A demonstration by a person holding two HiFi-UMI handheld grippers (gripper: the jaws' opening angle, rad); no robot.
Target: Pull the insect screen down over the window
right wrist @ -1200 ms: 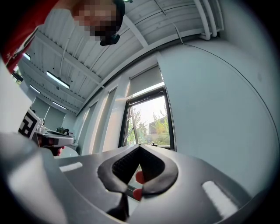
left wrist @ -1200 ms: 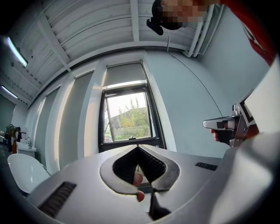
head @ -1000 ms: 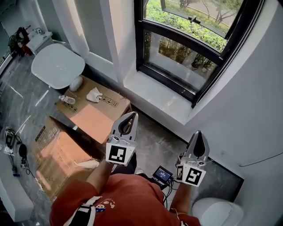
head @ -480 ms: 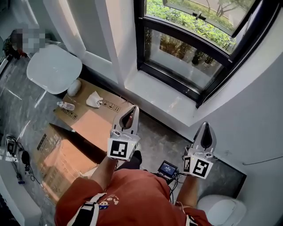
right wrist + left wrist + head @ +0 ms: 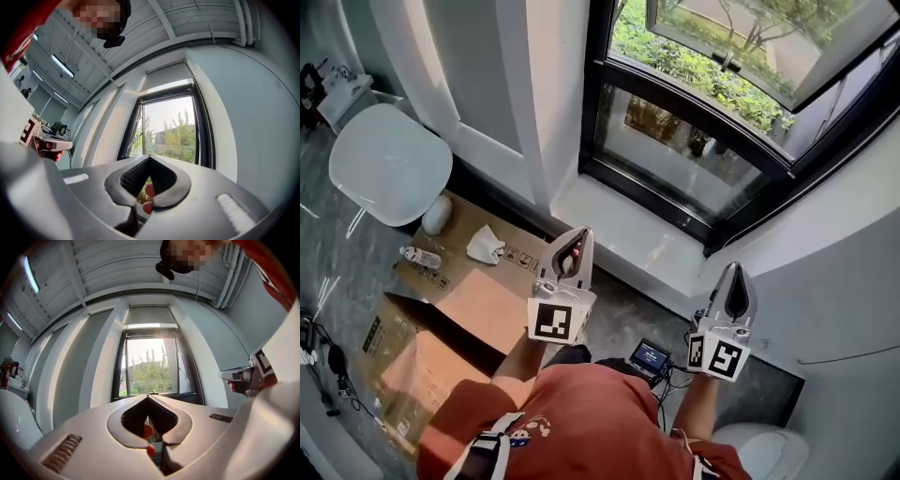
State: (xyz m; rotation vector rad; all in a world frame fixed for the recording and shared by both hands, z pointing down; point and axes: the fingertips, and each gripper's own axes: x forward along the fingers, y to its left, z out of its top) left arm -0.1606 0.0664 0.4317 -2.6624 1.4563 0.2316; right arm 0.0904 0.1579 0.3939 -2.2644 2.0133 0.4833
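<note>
Fingers of the left gripper [image 5: 578,240] and right gripper [image 5: 733,274] pressed together on nothing, both pointing toward the window [image 5: 694,150], presumably readying a reach for the insect screen [image 5: 150,315], seemingly rolled up at the frame's head.

The person wears an orange-red short-sleeved shirt [image 5: 581,422], with a black-and-white striped strap [image 5: 490,448] at one shoulder. The pale grey plastic left gripper [image 5: 580,234] and the matching right gripper [image 5: 734,269] taper to points. Each has dark ribbed pads [image 5: 133,418] inside and a black-and-white square-marker cube [image 5: 555,322].
</note>
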